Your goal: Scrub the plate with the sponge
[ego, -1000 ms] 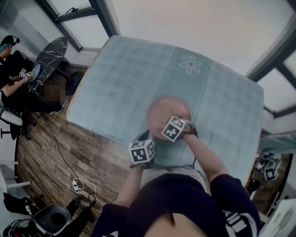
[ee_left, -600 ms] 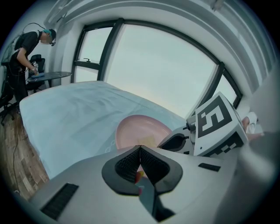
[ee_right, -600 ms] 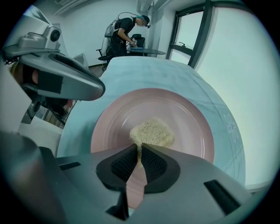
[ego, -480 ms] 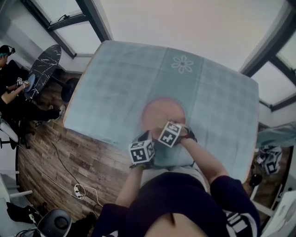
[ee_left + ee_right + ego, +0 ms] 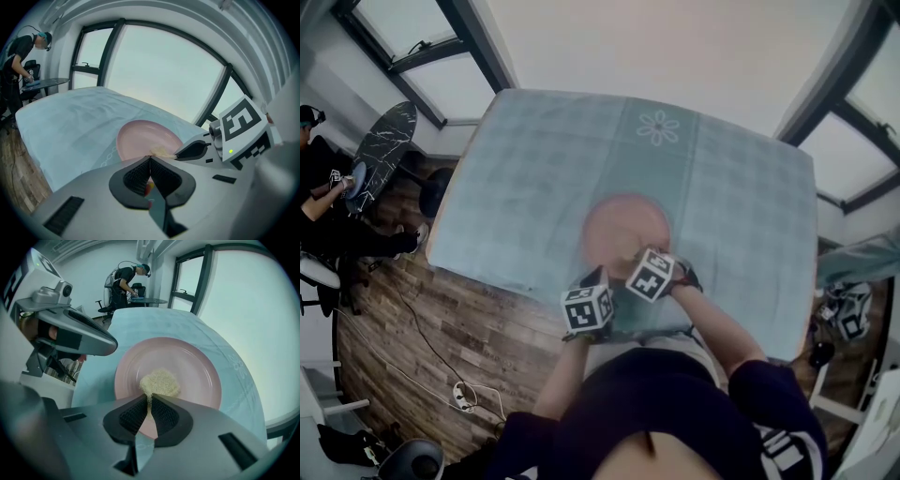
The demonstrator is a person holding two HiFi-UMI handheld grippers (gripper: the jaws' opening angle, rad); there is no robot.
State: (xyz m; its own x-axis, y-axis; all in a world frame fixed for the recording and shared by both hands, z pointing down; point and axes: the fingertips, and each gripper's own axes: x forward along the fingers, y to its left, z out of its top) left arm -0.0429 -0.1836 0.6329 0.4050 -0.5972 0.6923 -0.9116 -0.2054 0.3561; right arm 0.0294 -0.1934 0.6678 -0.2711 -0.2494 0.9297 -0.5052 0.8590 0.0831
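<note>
A pink plate point(image 5: 623, 230) lies on the pale blue tablecloth point(image 5: 534, 178), near the table's front edge. My right gripper point(image 5: 149, 398) is shut on a beige fibrous sponge point(image 5: 160, 382), which rests on the plate point(image 5: 187, 366) a little near of its middle. My left gripper point(image 5: 149, 158) is at the plate's point(image 5: 145, 138) near rim with its jaws together, seemingly pinching that rim, though the contact is hidden. The left gripper view also shows the sponge point(image 5: 161, 151) and the right gripper point(image 5: 182, 153) beside it.
The table's front edge point(image 5: 487, 274) drops to a wooden floor point(image 5: 412, 319). A flower print point(image 5: 657, 127) marks the cloth's far side. A person point(image 5: 319, 178) works at a dark table point(image 5: 380, 141) far left. Windows surround the table.
The right gripper with the sponge has slid slightly toward the plate's near right. The left gripper has stayed put. The head camera has shifted a little.
</note>
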